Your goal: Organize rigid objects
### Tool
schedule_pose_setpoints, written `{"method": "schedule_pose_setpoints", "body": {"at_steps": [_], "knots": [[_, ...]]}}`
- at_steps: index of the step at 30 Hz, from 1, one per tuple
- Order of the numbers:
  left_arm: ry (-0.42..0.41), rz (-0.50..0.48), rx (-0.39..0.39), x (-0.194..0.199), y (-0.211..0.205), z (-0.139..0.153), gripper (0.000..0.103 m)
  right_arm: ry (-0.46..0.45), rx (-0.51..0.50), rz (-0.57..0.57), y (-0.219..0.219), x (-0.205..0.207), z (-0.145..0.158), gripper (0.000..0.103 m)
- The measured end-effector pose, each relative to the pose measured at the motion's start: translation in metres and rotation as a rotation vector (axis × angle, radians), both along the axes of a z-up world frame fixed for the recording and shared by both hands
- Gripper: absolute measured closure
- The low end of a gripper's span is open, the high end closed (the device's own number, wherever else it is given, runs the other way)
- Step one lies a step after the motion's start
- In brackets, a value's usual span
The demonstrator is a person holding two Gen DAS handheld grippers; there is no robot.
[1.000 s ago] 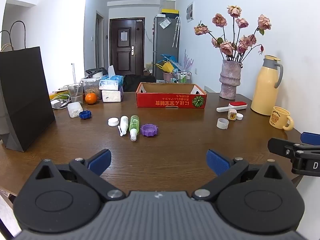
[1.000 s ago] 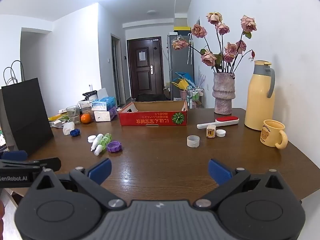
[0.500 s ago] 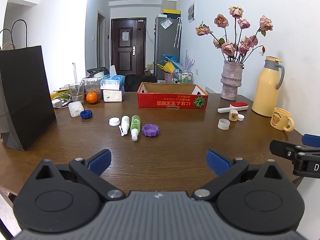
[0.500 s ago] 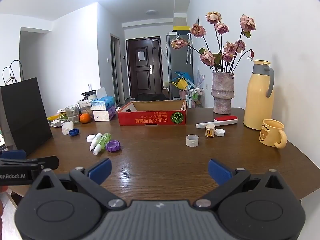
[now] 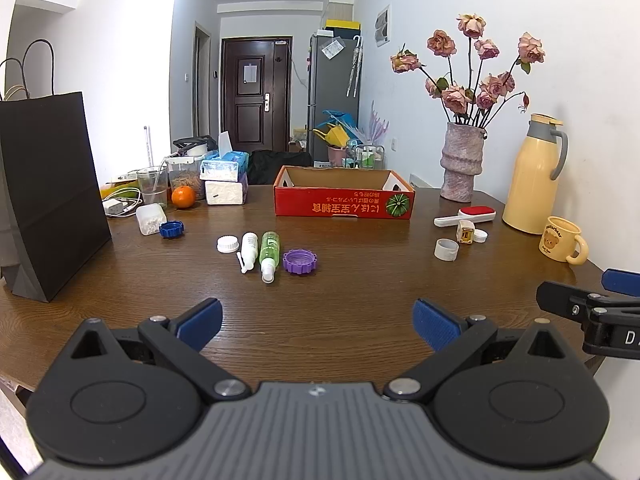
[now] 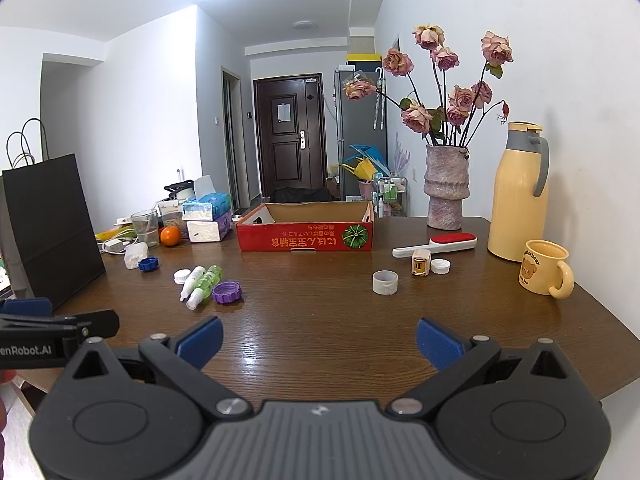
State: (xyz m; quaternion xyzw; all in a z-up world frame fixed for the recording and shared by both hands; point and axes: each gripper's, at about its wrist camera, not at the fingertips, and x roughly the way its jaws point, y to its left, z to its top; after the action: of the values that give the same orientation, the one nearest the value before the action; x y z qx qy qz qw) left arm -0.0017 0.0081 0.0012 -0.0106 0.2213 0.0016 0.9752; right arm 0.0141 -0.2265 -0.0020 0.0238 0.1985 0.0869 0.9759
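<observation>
Both claws wide open, empty.
Green bottle (image 5: 268, 249) ahead of left claw (image 5: 317, 322), long axis toward it; right claw (image 6: 319, 338) farther.

Glossy wood-grain table (image 5: 344, 320), matt cardboard box (image 5: 344, 204), rough stone-like vase (image 6: 446, 188), matt paper bag (image 5: 48, 196)

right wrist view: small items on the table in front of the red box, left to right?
blue cap → white cap → white bottle → green bottle → purple cap → white ring → yellow mug
</observation>
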Motion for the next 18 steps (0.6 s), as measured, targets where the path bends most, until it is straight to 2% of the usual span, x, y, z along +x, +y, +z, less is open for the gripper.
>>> {"method": "schedule_pose_setpoints", "body": {"at_steps": [18], "knots": [[-0.002, 0.001, 0.001, -0.0001, -0.0013, -0.0002, 0.0, -0.003, -0.003, -0.001, 0.0017, -0.0023, 0.0009, 0.0]]}}
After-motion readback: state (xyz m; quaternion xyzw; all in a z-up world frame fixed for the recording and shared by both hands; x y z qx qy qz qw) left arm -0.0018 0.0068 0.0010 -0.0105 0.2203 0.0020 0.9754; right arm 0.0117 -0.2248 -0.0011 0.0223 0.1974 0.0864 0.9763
